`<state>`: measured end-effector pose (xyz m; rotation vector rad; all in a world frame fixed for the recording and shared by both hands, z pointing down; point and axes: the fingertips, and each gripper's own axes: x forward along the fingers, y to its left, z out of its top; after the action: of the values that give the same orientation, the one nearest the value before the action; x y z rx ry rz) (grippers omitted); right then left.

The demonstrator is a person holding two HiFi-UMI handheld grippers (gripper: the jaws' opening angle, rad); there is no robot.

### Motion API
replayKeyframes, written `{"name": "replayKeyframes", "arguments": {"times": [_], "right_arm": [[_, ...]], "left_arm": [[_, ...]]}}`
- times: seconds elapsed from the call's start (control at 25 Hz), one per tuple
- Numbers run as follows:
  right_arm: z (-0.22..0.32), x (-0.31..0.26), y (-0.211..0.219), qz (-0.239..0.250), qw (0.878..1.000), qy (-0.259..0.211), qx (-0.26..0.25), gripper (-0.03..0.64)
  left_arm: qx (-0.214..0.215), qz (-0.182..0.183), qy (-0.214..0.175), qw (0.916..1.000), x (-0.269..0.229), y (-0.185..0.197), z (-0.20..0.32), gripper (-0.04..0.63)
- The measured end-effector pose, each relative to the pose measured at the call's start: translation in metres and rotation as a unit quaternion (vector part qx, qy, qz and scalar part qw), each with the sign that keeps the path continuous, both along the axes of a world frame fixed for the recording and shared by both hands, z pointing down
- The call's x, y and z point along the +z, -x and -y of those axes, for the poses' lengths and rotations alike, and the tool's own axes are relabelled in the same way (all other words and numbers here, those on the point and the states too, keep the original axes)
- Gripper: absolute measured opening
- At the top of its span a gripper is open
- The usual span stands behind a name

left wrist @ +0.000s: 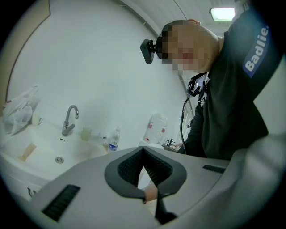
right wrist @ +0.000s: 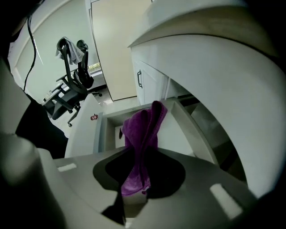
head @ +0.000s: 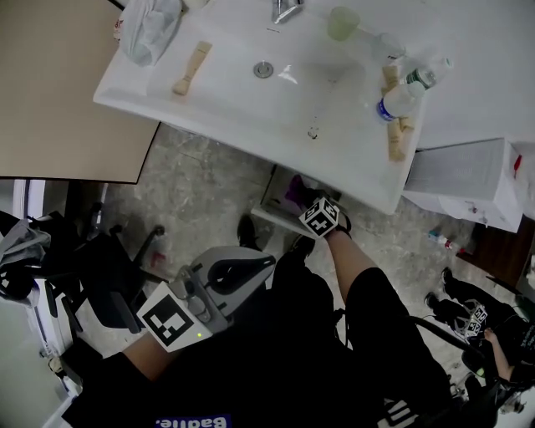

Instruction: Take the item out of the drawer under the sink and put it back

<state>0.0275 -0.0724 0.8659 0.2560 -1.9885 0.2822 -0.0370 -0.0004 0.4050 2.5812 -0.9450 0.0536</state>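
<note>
A purple cloth [right wrist: 143,129] hangs from my right gripper [right wrist: 139,161], whose jaws are shut on its lower end. It dangles just above the open white drawer [right wrist: 103,121] under the sink. In the head view the same cloth [head: 294,189] shows at the drawer's [head: 269,213] mouth below the sink [head: 251,100]. There the right gripper [head: 308,205] points steeply down, its marker cube towards me. My left gripper [head: 242,269] is held low near my lap, away from the drawer. Its pads [left wrist: 154,167] meet at the tips with nothing between them.
A faucet [head: 287,10], green cup [head: 342,22], water bottle [head: 405,88] and wooden brushes [head: 192,68] sit on the basin. A plastic bag [head: 149,29] lies at its left corner. Office chairs [right wrist: 71,89] stand on the floor at the left. A cabinet door [right wrist: 149,82] adjoins the drawer.
</note>
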Motion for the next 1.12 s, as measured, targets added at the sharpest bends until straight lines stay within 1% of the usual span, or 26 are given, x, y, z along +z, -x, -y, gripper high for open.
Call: {"name": "replayKeyframes", "arguments": {"times": [0.32,0.44,0.56,0.6,0.72,0.92,1.12], "right_arm": [[-0.002,0.031,-0.005,-0.033,0.999,0.009,-0.015,0.078],[-0.006,0.039,-0.005,-0.042,0.999,0.023,-0.021,0.083],[-0.011,0.043,-0.007,-0.051,0.998,0.037,-0.019,0.127],[-0.012,0.043,-0.007,-0.052,0.998,0.041,-0.017,0.132],[-0.009,0.033,-0.003,-0.044,0.998,0.048,0.004,0.156],[-0.009,0.007,-0.004,-0.024,0.998,0.042,0.037,0.158],[-0.013,-0.036,-0.013,0.005,0.997,0.032,0.073,0.158]], "left_arm": [[0.001,0.008,0.019,0.9998,0.017,-0.004,0.002,-0.012],[-0.003,0.008,0.020,0.9998,0.018,-0.003,0.003,-0.011],[-0.001,0.005,0.022,0.9997,0.018,-0.005,0.001,-0.012],[0.001,0.005,0.024,0.9997,0.018,-0.006,0.000,-0.012],[0.007,0.004,0.027,0.9996,0.019,-0.007,-0.001,-0.012],[0.015,-0.011,0.016,0.9997,0.009,-0.016,-0.003,-0.011],[0.026,-0.023,0.004,0.9994,-0.010,-0.023,-0.008,-0.011]]}}
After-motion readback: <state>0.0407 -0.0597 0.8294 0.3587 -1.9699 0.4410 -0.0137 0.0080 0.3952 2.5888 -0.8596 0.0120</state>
